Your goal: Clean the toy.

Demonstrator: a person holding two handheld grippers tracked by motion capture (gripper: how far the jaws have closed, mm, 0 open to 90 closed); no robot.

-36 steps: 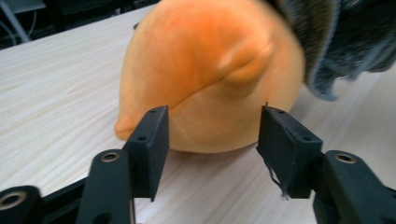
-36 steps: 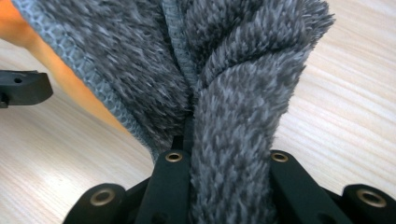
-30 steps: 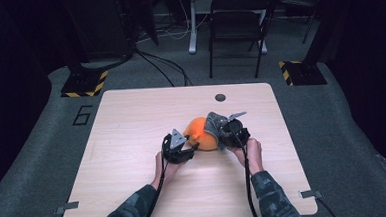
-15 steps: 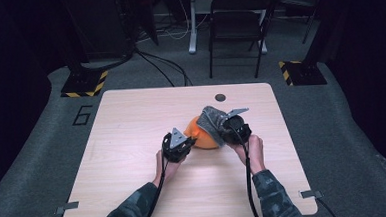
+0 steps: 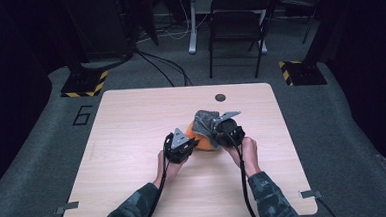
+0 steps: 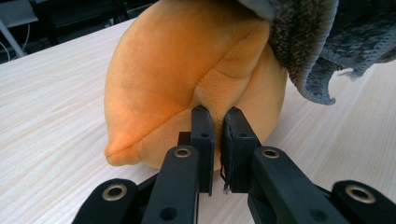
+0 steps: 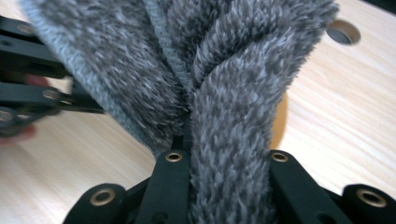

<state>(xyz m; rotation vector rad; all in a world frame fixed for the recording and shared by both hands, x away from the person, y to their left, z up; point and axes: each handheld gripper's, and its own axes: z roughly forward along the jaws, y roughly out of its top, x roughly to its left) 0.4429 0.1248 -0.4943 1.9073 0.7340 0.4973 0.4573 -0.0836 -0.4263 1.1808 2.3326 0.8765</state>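
Dark floor surrounds one pale wooden counter, with one folding chair standing behind it. Two things sit near the counter's middle: one orange plush cushion and one grey fuzzy cloth draped over its top. Two claws work on them. The left claw has just been closing and now pinches a fold of the orange plush, jaws nearly together; the left gripper view shows that crease in the cushion and the cloth's hem hanging over it. The right claw is clamped on the grey cloth, whose pile bunches up between its jaws in the right gripper view, where a round hole in the counter also appears.
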